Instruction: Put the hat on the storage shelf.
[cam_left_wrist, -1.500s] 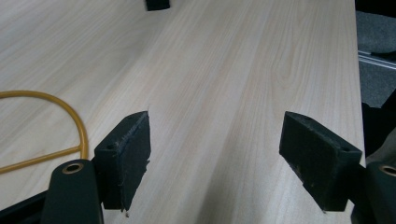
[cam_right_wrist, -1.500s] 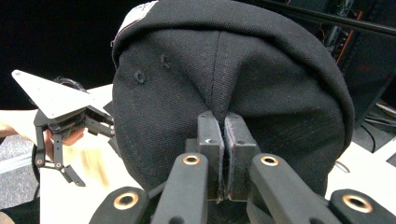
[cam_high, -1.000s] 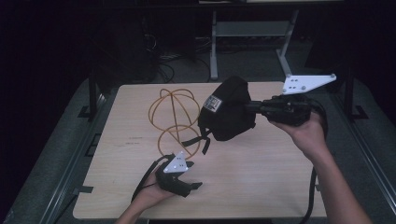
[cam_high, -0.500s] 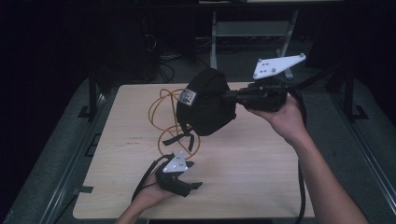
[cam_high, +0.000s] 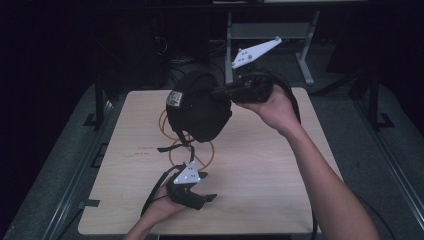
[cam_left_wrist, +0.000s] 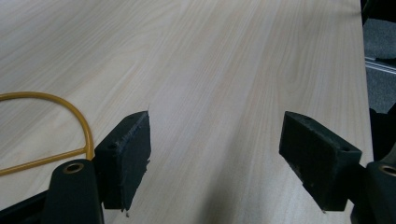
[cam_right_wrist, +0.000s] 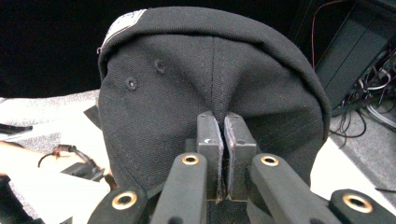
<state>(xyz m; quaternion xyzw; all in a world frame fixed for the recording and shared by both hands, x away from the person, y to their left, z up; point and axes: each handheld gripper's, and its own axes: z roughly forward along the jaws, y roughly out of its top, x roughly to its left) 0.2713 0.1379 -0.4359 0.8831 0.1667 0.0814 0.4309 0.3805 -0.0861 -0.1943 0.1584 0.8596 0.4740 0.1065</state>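
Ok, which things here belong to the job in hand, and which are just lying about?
In the job:
black cap
right gripper, shut on the cap's fabric

Lying about:
yellow cord on the table
left gripper, open, holding nothing

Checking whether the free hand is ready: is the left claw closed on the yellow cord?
No. The left claw stands wide open over bare table, with the yellow cord lying beside it.

High view looks down on the table (cam_high: 260, 200); both gripper views ride close, sharing its wood
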